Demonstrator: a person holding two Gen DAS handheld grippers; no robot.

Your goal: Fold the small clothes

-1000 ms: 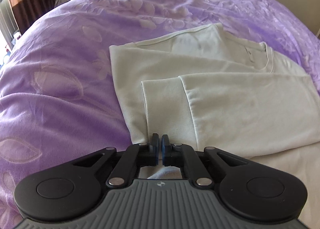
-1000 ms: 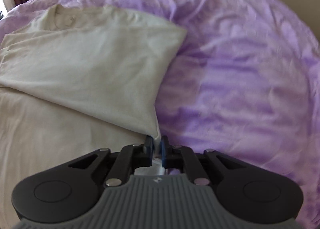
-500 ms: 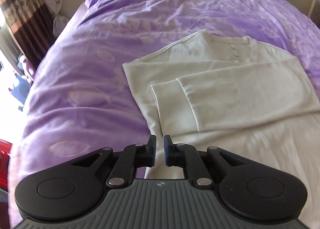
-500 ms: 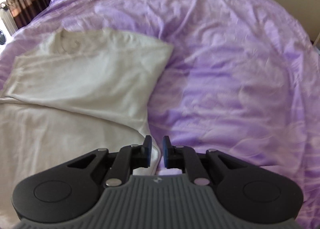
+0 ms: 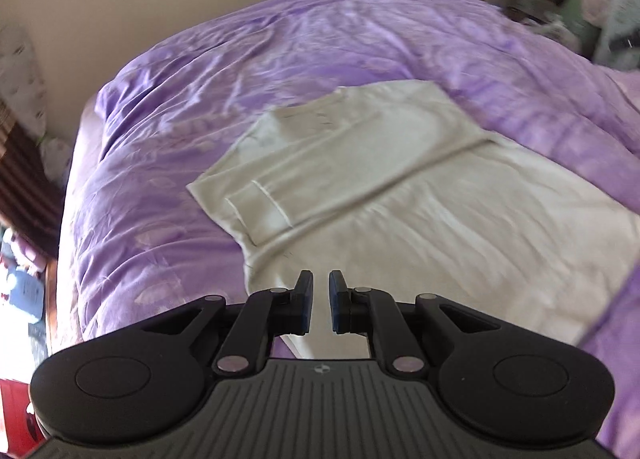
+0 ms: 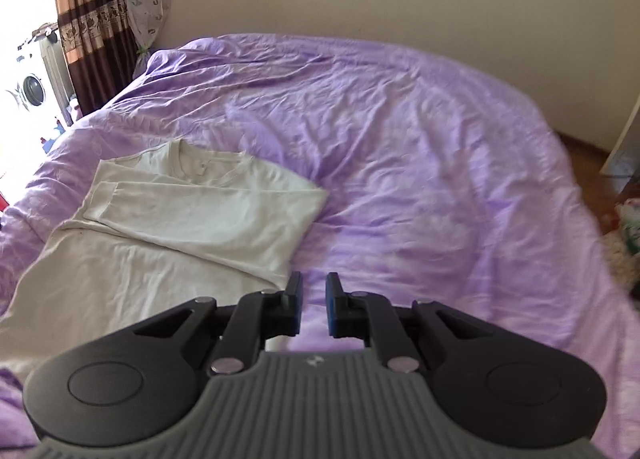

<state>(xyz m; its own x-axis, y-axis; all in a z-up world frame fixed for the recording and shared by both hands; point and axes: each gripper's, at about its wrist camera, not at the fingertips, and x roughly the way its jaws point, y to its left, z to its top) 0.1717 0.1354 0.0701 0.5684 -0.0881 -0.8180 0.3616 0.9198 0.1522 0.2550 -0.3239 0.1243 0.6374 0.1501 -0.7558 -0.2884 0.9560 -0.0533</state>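
Now the bed [image 6: 400, 139] carried the shirt [image 6: 192, 215], collar far, hem near — its long axis ran away from both grippers. Left gripper [image 5: 321, 291] hung above the hem, right gripper [image 6: 312, 291] beside its edge — both slightly apart, empty.

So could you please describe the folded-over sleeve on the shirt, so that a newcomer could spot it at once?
Start at the big bed with the purple cover. A pale long-sleeved shirt lies flat on its left part in the right wrist view. The sleeve is the long band folded across the chest just below the neckline, ending in a stitched cuff, the only raised layer on the shirt.
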